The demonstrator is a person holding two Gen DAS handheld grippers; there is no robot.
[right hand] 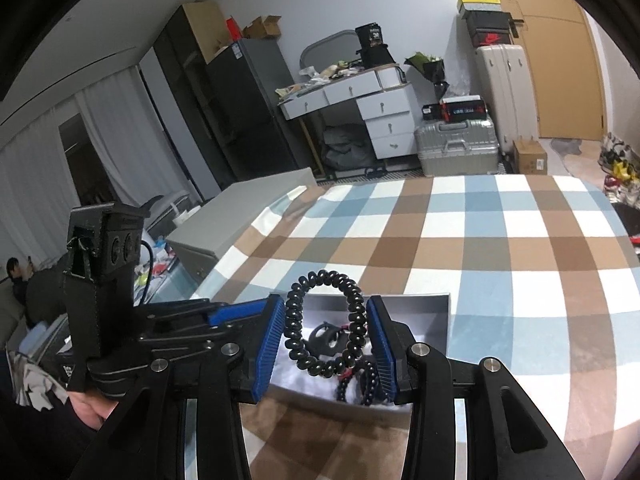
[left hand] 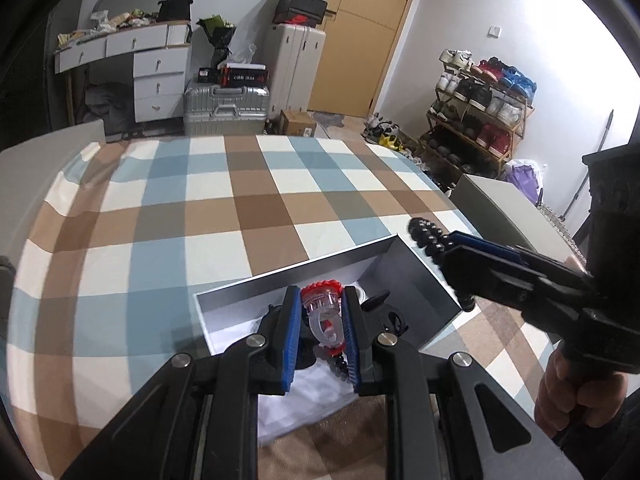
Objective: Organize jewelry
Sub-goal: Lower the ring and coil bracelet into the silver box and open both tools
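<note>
With several pieces already in the grey box [left hand: 304, 270], the left gripper [left hand: 320, 330] pinches a red-and-clear ring [left hand: 322, 306] and the right gripper [right hand: 326, 340] pinches a black beaded bracelet [right hand: 324, 320], both yet to be placed.

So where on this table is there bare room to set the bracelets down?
The checked tablecloth beyond the gray box's far wall is bare, as is the stretch right of the box in the right wrist view. Inside the box it is crowded: both tools, left tool and right tool, hold pieces over other jewelry.
</note>
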